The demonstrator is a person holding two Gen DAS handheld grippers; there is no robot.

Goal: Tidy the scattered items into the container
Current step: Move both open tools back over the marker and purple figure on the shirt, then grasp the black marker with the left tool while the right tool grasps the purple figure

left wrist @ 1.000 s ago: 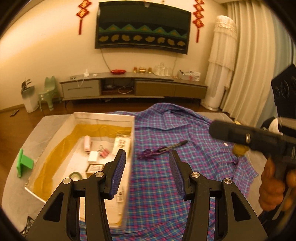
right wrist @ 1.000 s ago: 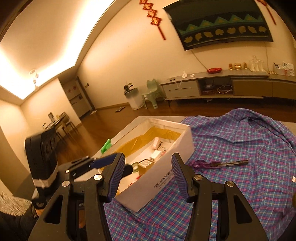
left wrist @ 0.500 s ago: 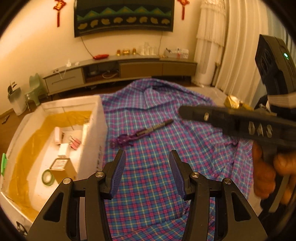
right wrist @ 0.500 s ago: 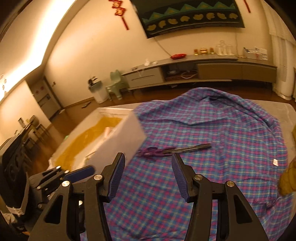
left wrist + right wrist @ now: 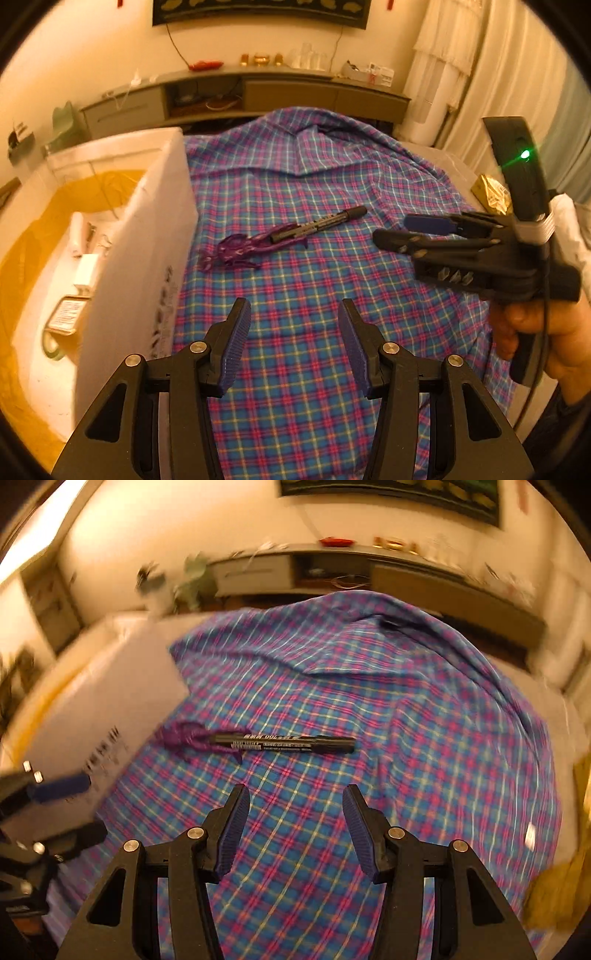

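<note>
A black marker pen [image 5: 321,223] [image 5: 284,744] lies on the plaid cloth [image 5: 314,295] with its left end over a purple hair claw [image 5: 236,253] [image 5: 188,736]. A white box [image 5: 147,240] [image 5: 92,709] with a yellow lining stands to their left and holds several small items. My left gripper [image 5: 293,341] is open and empty, above the cloth short of the pen. My right gripper [image 5: 295,827] is open and empty, close in front of the pen; it also shows at the right of the left wrist view [image 5: 406,232].
A gold foil packet [image 5: 491,192] lies at the cloth's far right edge. A low TV cabinet [image 5: 240,96] runs along the back wall, with white curtains [image 5: 480,74] to its right. The right wrist view is blurred.
Both grippers have swung from over the box rightwards and down toward the pen and hair claw. The right gripper now sits lower and nearer the pen. Both stayed open.
</note>
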